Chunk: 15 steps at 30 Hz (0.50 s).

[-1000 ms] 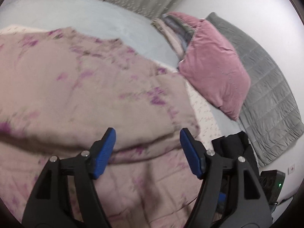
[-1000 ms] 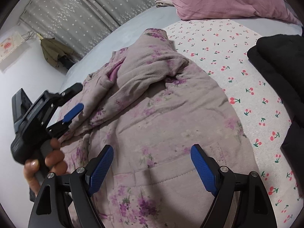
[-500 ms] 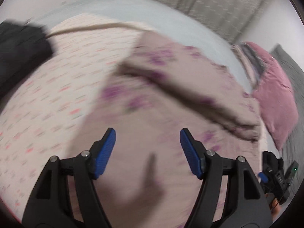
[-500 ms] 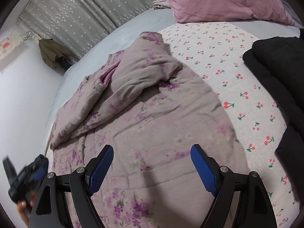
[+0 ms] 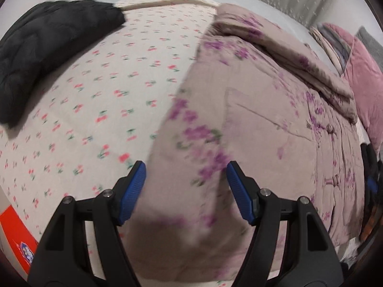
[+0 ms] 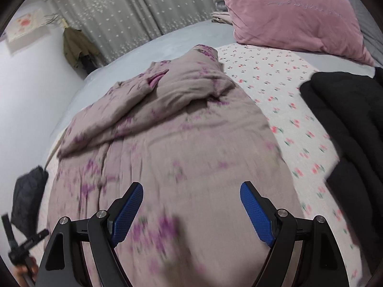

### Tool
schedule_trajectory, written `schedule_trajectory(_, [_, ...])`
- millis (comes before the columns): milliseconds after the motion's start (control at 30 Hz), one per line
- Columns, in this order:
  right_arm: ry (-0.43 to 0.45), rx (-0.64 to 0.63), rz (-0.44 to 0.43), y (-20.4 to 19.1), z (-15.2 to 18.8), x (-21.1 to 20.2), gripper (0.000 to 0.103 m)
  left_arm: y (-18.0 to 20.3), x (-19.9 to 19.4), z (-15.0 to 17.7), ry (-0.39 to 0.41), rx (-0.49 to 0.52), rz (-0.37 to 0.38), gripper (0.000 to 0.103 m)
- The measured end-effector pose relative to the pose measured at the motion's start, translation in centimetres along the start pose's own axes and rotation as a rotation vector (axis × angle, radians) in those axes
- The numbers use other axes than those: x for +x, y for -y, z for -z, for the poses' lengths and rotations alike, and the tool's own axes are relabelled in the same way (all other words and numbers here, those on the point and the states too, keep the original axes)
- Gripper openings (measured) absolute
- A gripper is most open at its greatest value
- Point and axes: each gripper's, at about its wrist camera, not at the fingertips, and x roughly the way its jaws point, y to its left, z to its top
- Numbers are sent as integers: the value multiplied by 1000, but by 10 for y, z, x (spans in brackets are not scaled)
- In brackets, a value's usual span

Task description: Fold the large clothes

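Observation:
A large beige quilted garment with purple flowers lies spread on the bed, a sleeve folded across its far part. It also shows in the right wrist view. My left gripper is open and empty, just above the garment's near hem by its left edge. My right gripper is open and empty above the garment's near end. The left gripper appears at the lower left of the right wrist view.
The bed has a white cherry-print sheet. A black garment lies on it left of the flowered one; another black pile lies on the right. A pink pillow sits at the head. An orange box is at the bed's edge.
My left gripper has swung from the folded sleeve down to the garment's near hem at its left edge. My right gripper has drawn back and lower over the near end.

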Motion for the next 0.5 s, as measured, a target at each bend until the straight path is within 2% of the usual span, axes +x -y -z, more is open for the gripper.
schedule_trajectory(133, [-15,58,24,43,40,-30,84,-25,-10,13,-9,-52,25,70])
schedule_trajectory(267, [-28,224,23,95,68,-54,84,-46,-11,32,-38,-95,53,70])
schedule_trajectory(367, [-58,284,-1,119,76,-63,84,-53,-13,42,-23,-95,68,69])
schedule_trajectory(500, [-123,300,-55,128,85,-63,79,-53,-14,51,-15,-62,97,63])
